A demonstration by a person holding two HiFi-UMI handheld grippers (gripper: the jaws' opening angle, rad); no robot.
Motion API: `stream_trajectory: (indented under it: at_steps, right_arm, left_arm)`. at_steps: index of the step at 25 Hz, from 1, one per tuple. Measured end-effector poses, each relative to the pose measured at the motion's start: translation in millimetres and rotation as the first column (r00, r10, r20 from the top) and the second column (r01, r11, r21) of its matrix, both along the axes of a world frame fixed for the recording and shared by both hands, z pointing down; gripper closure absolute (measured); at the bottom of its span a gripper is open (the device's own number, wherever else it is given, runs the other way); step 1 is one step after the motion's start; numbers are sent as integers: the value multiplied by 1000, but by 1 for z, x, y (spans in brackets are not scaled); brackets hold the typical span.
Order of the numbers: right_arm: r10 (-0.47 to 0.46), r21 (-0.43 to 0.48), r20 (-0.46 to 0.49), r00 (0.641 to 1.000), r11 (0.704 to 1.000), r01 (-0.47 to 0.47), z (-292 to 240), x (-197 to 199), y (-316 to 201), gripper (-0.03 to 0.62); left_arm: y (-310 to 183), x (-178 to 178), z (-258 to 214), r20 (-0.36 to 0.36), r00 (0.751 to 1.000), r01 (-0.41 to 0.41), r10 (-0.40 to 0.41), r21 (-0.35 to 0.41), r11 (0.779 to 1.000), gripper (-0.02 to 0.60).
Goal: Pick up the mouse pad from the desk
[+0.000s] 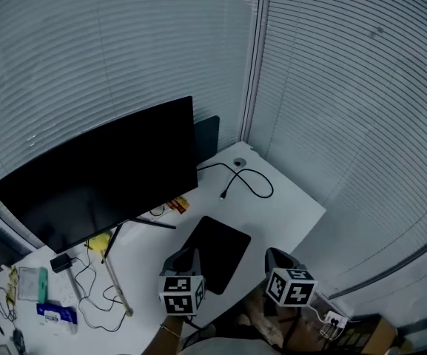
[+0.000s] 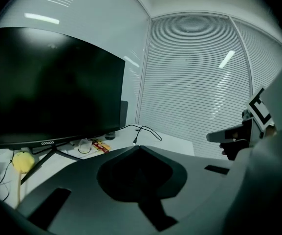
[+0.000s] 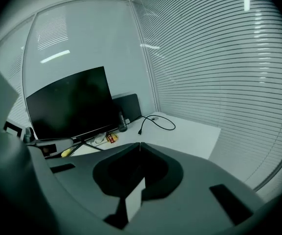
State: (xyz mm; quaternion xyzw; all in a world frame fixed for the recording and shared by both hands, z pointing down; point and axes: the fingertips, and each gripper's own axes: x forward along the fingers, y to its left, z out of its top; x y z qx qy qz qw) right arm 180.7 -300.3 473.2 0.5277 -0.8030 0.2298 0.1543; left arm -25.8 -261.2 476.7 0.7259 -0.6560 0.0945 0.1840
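Note:
A black mouse pad (image 1: 218, 248) lies flat on the white desk (image 1: 287, 205), near the front edge and in front of the monitor. My left gripper (image 1: 189, 256) hovers at the pad's near left edge, its marker cube below it. My right gripper (image 1: 274, 256) hangs just right of the pad, over bare desk. In the left gripper view, the left gripper (image 2: 139, 146) has its jaws closed tip to tip, with nothing held. The right gripper (image 3: 140, 143) is likewise shut and empty in its own view. In both gripper views, the jaws hide most of the pad.
A large dark monitor (image 1: 102, 176) on a thin-legged stand fills the desk's back left. A black cable (image 1: 246, 180) loops behind the pad. A red packet (image 1: 177, 205), a yellow object (image 1: 98, 241), wires and a blue box (image 1: 56, 314) lie at the left. Blinds close off the back and right.

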Motion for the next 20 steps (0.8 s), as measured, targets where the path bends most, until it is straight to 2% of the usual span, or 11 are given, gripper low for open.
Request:
stream_trajectory:
  at_steps: [4, 11, 20]
  right_arm:
    - [-72, -31, -5, 997, 997, 72, 7, -12, -12, 562]
    - [-161, -62, -18, 987, 985, 160, 18, -27, -27, 561]
    - [-248, -112, -3, 969, 963, 246, 40, -37, -46, 560]
  left_arm:
    - [6, -9, 8, -16, 997, 81, -82, -31, 996, 565]
    - [10, -17, 18, -28, 984, 172, -173, -55, 984, 565]
    - [26, -27, 37, -11, 958, 283, -286, -109, 953, 565]
